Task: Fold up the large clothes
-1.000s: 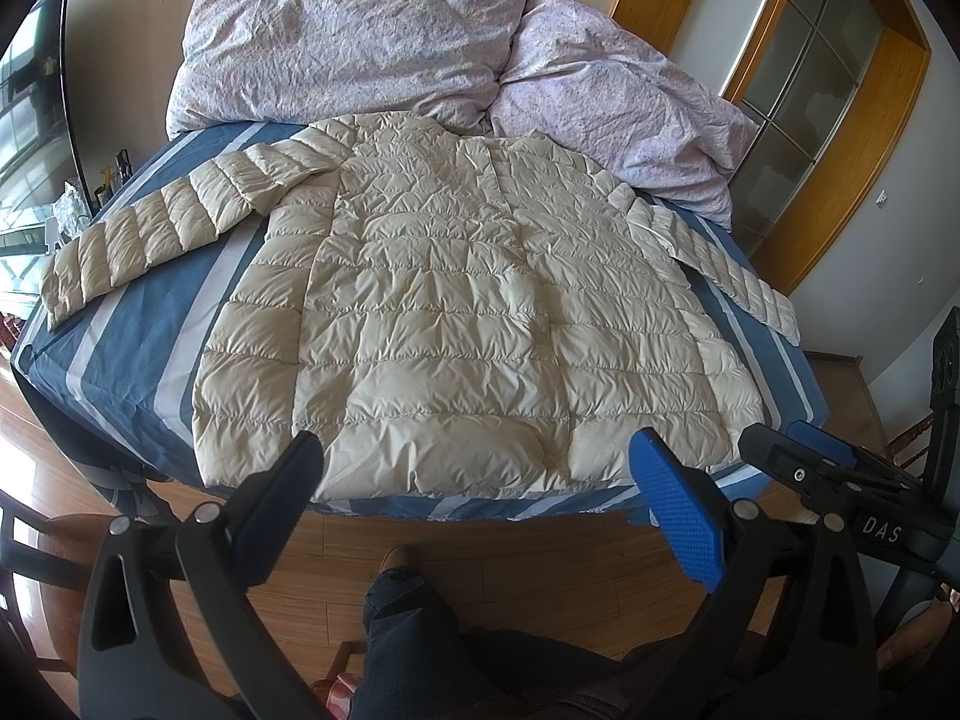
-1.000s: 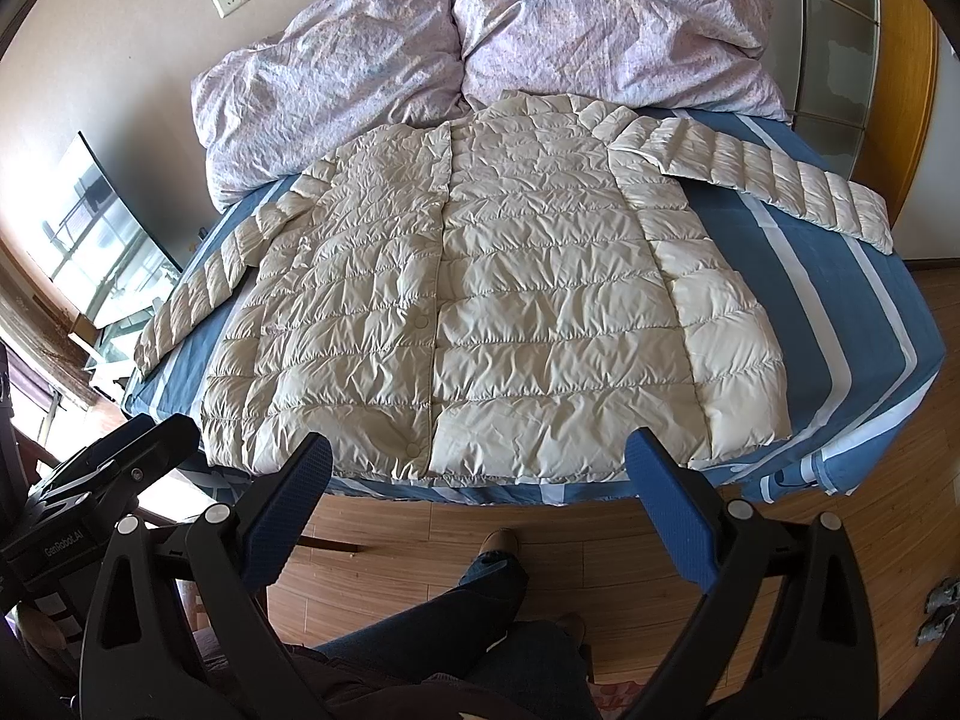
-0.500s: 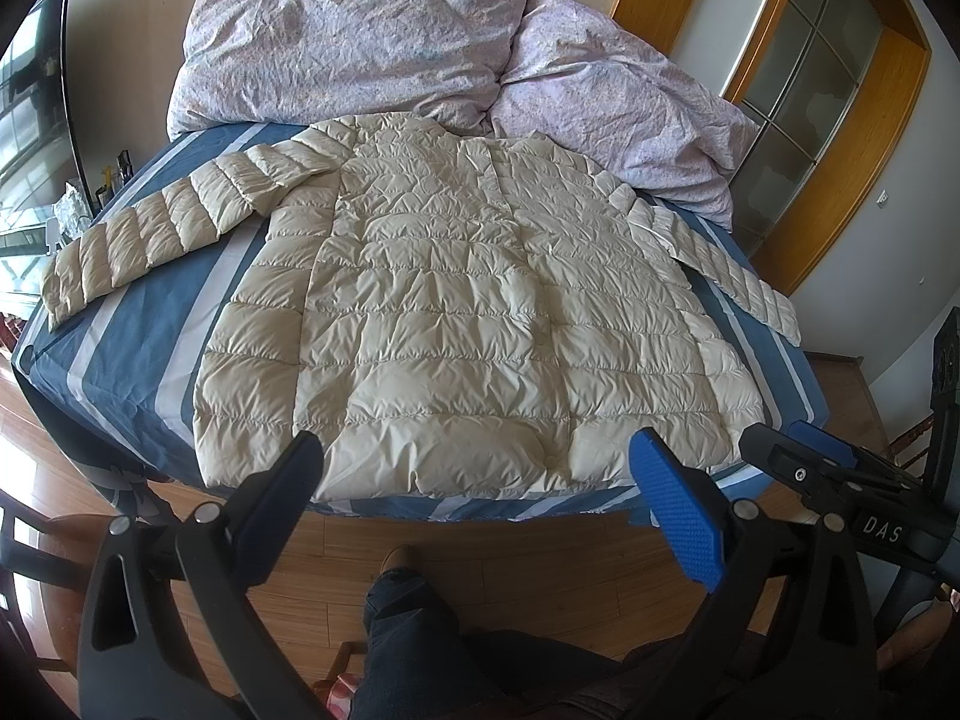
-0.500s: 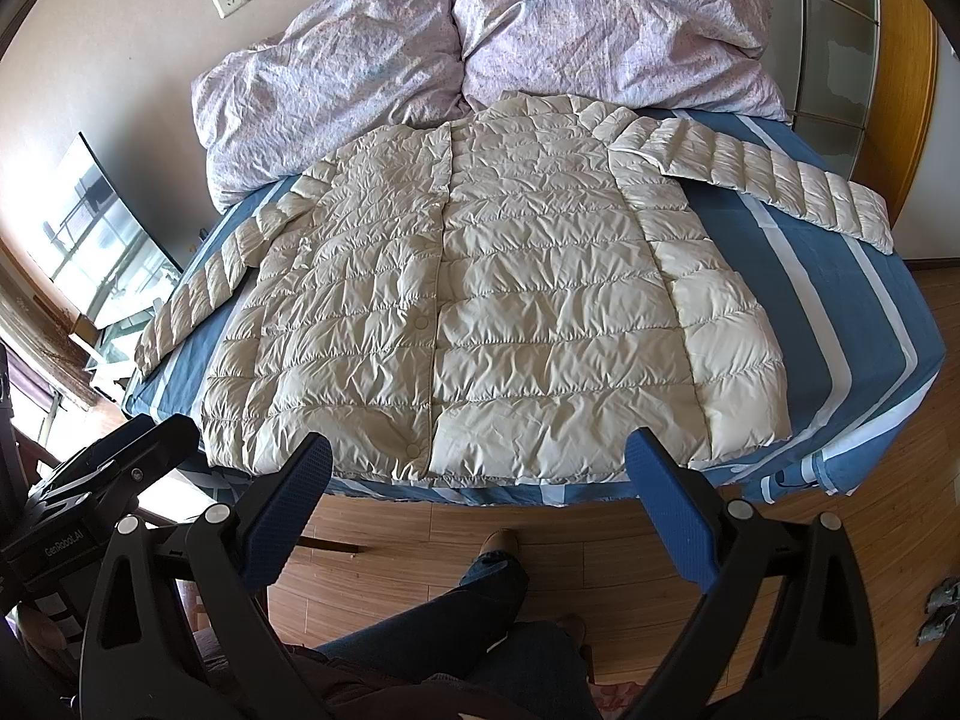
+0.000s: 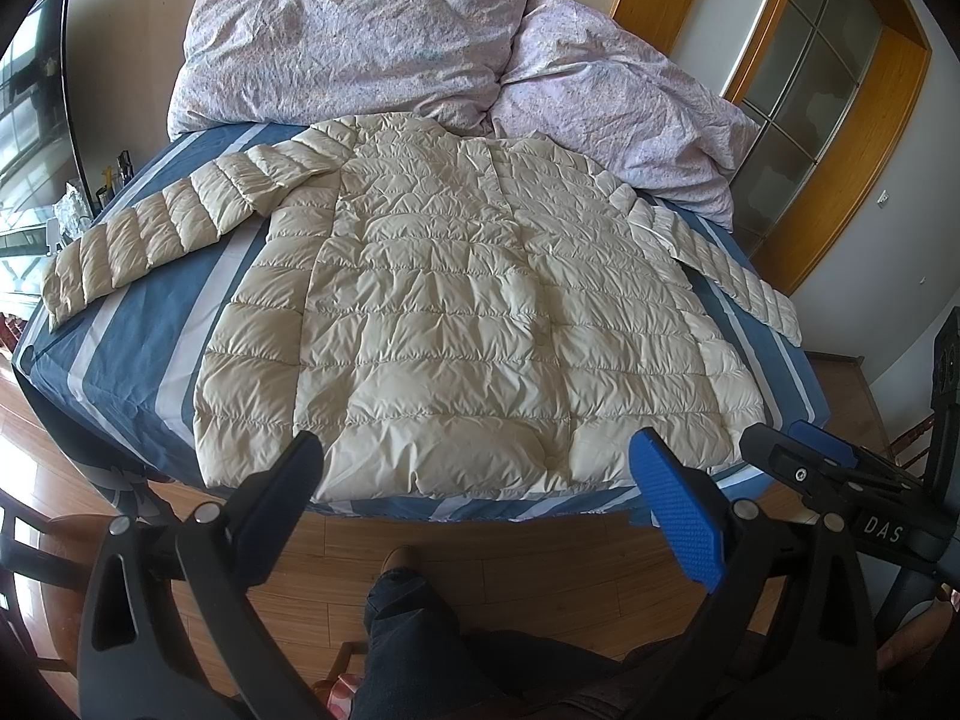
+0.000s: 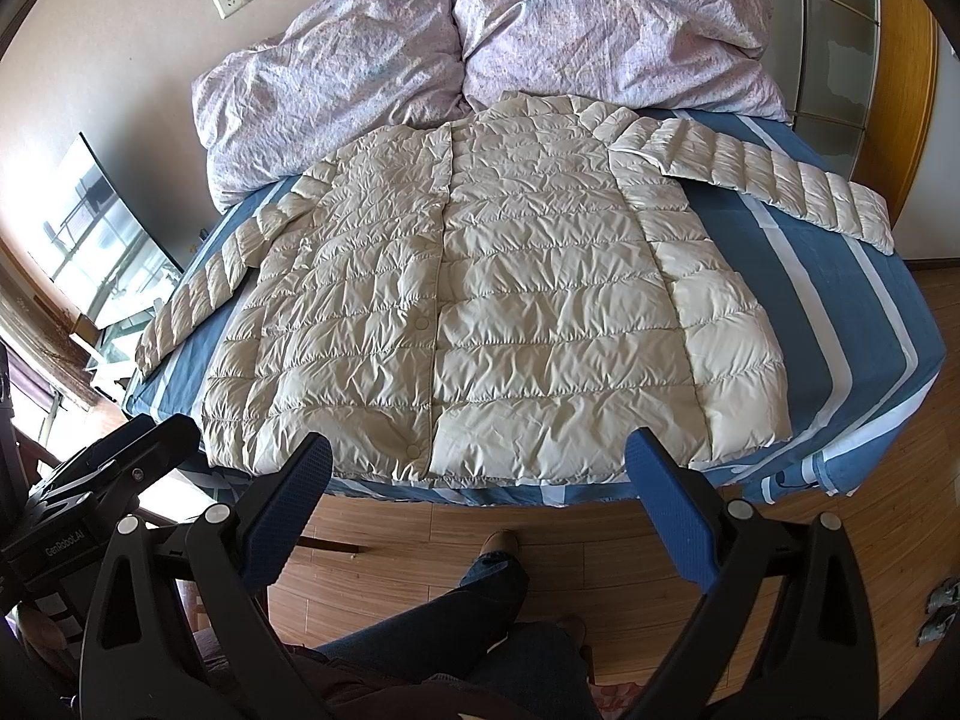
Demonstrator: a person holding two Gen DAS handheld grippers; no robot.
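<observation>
A cream quilted puffer jacket [image 5: 468,312] lies flat, front up, on the blue striped bed [image 5: 138,360], both sleeves spread out to the sides; it also shows in the right wrist view [image 6: 492,324]. Its hem lies along the bed's near edge. My left gripper [image 5: 480,480] is open and empty, held off the foot of the bed just short of the hem. My right gripper [image 6: 480,480] is open and empty, held the same way in front of the hem. The right gripper also shows at the right edge of the left wrist view [image 5: 840,480].
Two lilac pillows [image 5: 360,42] lie at the head of the bed behind the jacket's collar. A wooden floor [image 6: 540,534] and the person's leg [image 5: 414,630] lie below the grippers. A wooden-framed glass door [image 5: 828,90] stands at the right, a window [image 6: 96,240] at the left.
</observation>
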